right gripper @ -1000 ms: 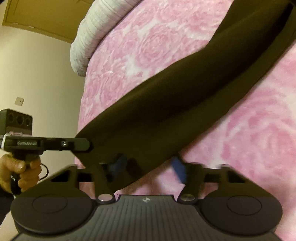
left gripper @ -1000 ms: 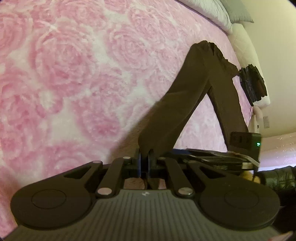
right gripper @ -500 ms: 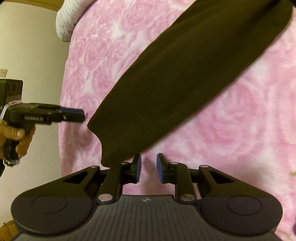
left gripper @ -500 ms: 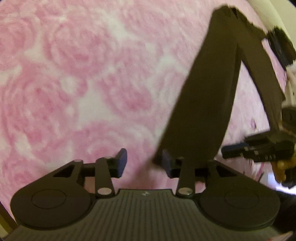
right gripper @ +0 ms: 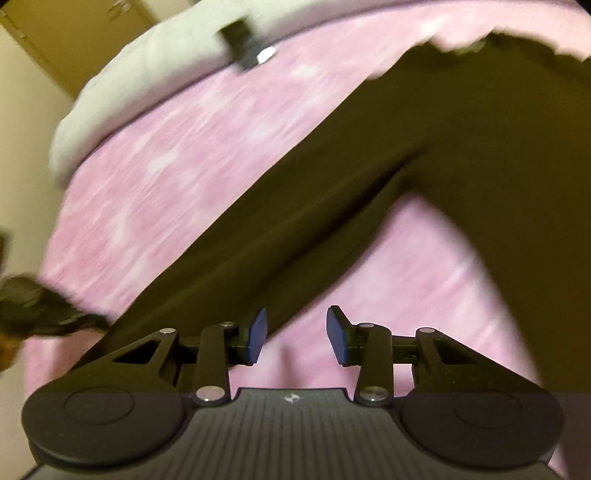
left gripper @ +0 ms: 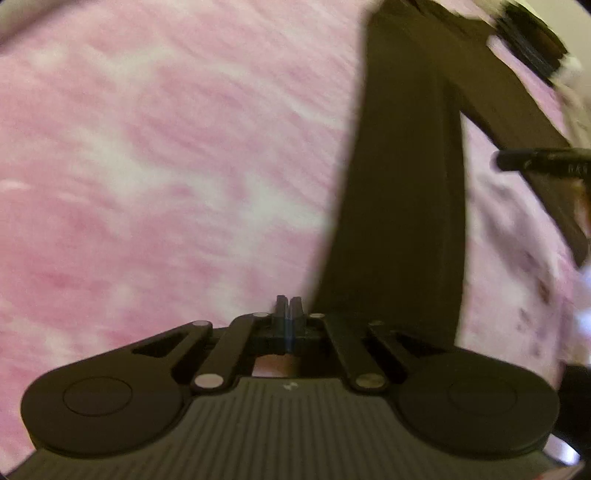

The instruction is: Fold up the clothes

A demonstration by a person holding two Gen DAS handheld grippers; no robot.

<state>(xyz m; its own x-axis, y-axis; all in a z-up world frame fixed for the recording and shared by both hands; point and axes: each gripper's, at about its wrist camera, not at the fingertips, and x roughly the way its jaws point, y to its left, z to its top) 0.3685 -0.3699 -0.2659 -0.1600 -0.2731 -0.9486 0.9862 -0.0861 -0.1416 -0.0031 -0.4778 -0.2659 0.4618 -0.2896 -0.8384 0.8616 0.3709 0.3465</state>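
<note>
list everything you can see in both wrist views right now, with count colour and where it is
trousers: 1, dark brown, spread flat on the bed, legs splayed in a V
bedspread: 1, pink with a pale rose pattern, under the trousers
pillow or bolster: 1, white, at the edge of the bed, top left in the right wrist view
stack of dark items: 1, black, beyond the trousers, top right in the left wrist view; too blurred to identify
door or cabinet: 1, tan, behind the bed
left gripper: 1, black, jaws shut with nothing between them, beside the trouser leg
right gripper: 1, black with blue pads, jaws opening, nothing between them, above the bedspread between the legs
</note>
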